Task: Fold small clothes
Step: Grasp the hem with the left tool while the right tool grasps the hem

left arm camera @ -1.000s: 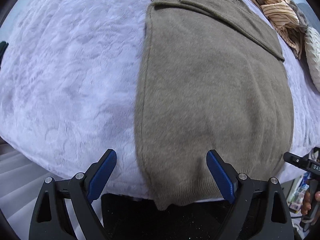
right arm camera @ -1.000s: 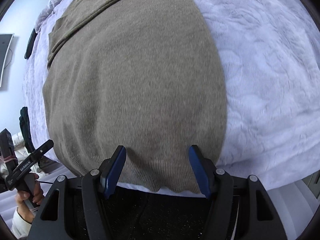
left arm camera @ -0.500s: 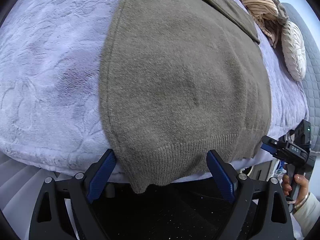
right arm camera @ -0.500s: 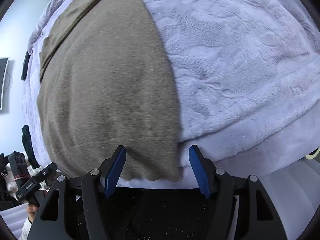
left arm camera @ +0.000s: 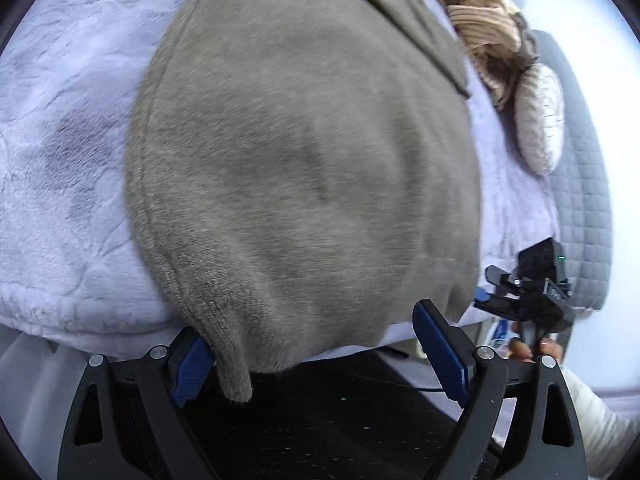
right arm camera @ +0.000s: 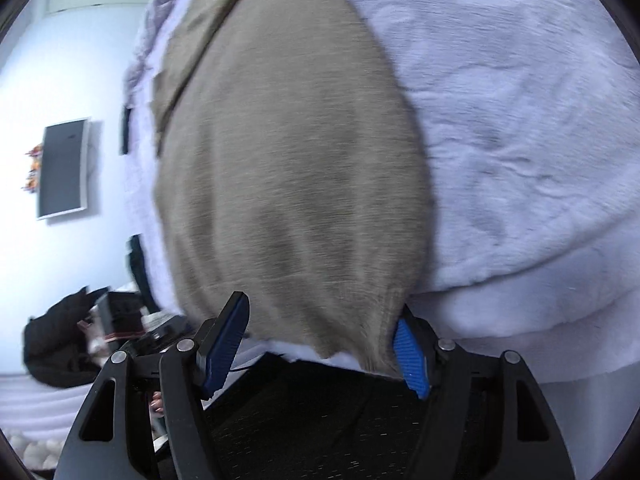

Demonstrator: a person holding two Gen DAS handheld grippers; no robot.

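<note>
Left gripper: black frame, blue pads spread wide; the near hem corner of the grey-brown knitted sweater hangs between them, just beside the left pad, with no squeeze.
Right gripper: jaws opening; the sweater's other hem corner lies between the pads, against the right one, unpinched.
Sweater's place: spread flat on the pale lilac plush bedspread, its ribbed hem drooping over the near edge of the bed.
Done so far: a sleeve looks already folded across the body at the far end, seen as a diagonal band in both views.
Left to do: likely gripping both hem corners and carrying them up toward the collar; no bottom fold exists yet.
Left view only: a crumpled beige striped garment beyond the sweater, a cream quilted cushion, the grey padded headboard, plus the right gripper held in a hand at the frame's edge.
Right view only: a dark wall screen and a black heap at lower left.
</note>
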